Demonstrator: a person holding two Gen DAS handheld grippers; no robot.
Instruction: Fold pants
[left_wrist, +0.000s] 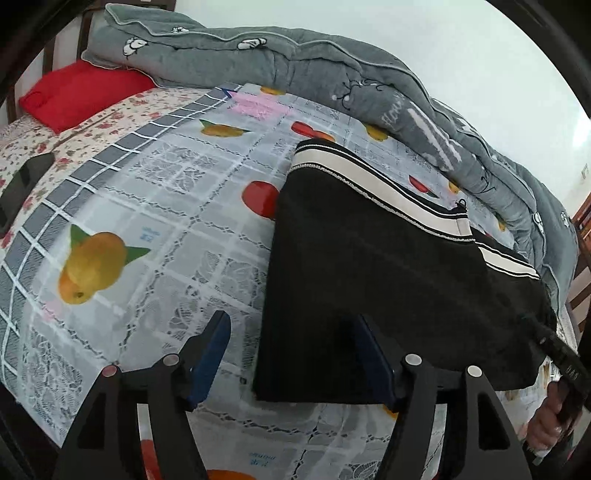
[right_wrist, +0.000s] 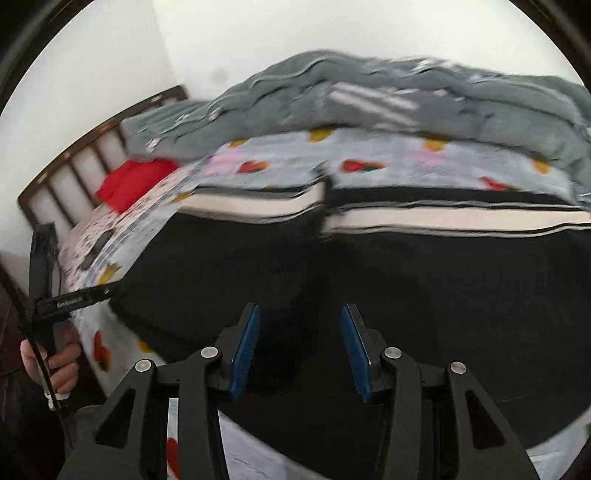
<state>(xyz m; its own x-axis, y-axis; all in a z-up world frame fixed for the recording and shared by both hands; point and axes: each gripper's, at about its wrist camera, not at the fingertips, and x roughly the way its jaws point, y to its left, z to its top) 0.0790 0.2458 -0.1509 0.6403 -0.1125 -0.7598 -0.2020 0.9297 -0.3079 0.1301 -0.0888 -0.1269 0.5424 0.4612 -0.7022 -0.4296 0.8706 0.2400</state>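
Black pants (left_wrist: 388, 258) with a white and black side stripe lie folded flat on the fruit-print sheet (left_wrist: 155, 192). My left gripper (left_wrist: 288, 321) is open at the pants' left edge, with one finger over the sheet, the other over the black cloth, and nothing pinched. In the blurred right wrist view the pants (right_wrist: 424, 273) fill the middle. My right gripper (right_wrist: 300, 310) hovers over them, its blue pads apart with nothing gripped between them. A hand holds each tool: the right one (left_wrist: 565, 369) at the pants' right end, the left one (right_wrist: 48, 295) at the bed's left edge.
A bunched grey quilt (left_wrist: 295, 62) runs along the far side of the bed. A red pillow (left_wrist: 77, 92) lies on a floral sheet near the dark wooden headboard (right_wrist: 74, 158). A dark flat object (left_wrist: 26, 184) rests at the left edge.
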